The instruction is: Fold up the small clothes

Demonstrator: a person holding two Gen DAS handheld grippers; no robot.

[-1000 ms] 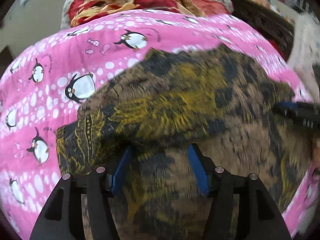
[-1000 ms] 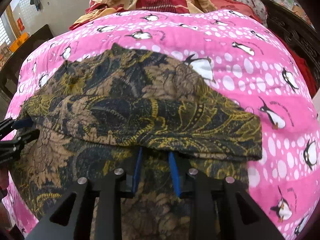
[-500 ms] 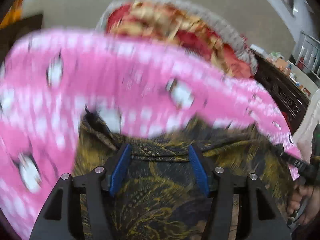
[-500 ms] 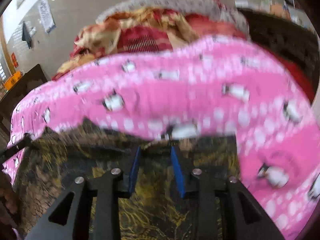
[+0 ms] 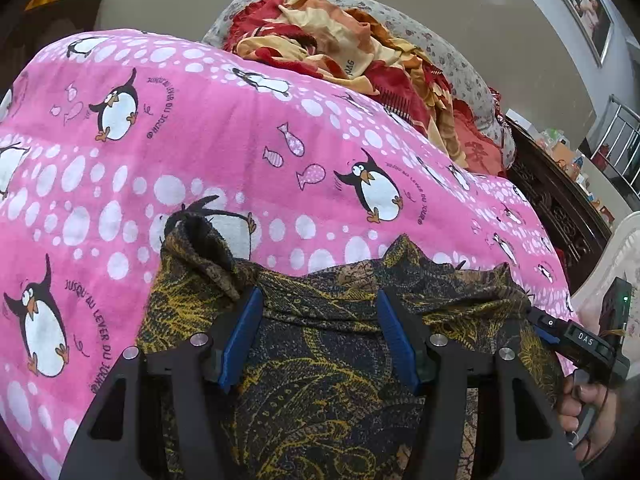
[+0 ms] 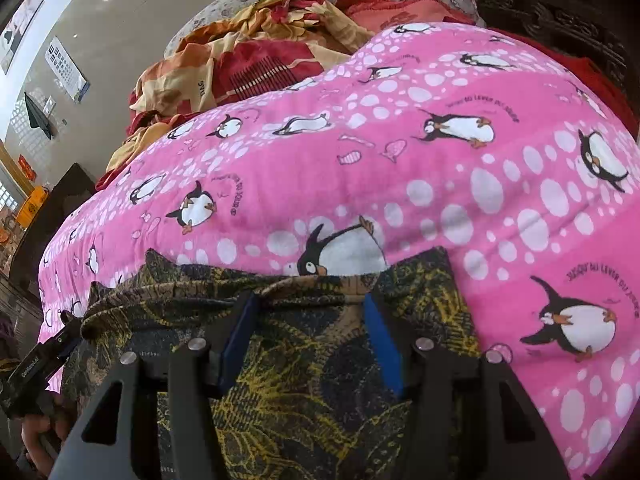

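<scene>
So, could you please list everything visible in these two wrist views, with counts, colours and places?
Patterned batik garment: one, dark with gold and brown, near edge of the blanket, under both grippers.
Fleece penguin blanket: one, pink and white, covering the surface.
Crumpled floral bedding: one heap, red and cream, beyond the blanket.
Dark carved wooden furniture: one, far right.
Left gripper: black, blue pads, jaws apart, cloth between them.
Right gripper: same, jaws just opened, cloth between them.
Hand: on right gripper's handle.
</scene>
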